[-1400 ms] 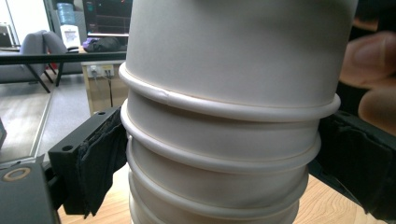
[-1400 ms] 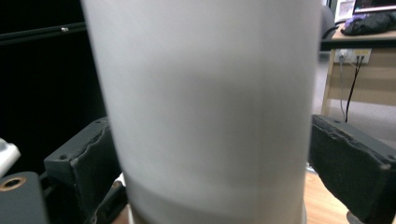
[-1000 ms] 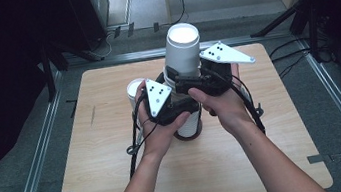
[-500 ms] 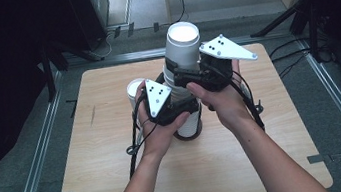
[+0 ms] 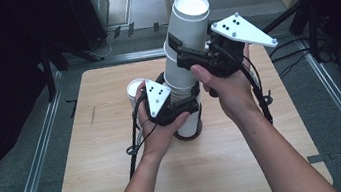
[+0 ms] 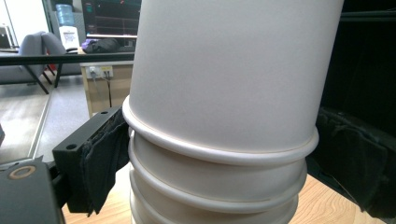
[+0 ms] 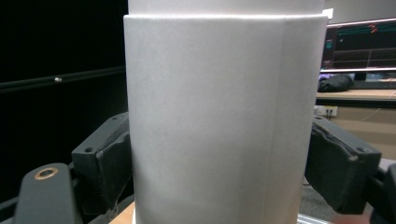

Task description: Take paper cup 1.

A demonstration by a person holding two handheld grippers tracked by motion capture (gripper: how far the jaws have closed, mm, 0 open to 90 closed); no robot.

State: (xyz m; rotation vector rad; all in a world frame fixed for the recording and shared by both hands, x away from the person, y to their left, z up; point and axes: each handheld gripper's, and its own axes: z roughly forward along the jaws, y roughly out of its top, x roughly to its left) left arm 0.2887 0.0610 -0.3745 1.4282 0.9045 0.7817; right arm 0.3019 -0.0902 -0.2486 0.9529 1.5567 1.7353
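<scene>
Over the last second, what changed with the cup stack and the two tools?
The right tool closed its jaws on the upper white paper cups and lifted them up out of the stack. The left tool stayed clamped on the lower white paper cups; the single white cup and the wooden table are unchanged.

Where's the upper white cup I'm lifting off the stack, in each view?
High view: upper cup, top centre, clamped by the right gripper.
Left gripper view: upper cup, centre, above the stacked rims.
Right gripper view: upper cup, centre, between the pads.
Shared landmark: the wooden table.
</scene>
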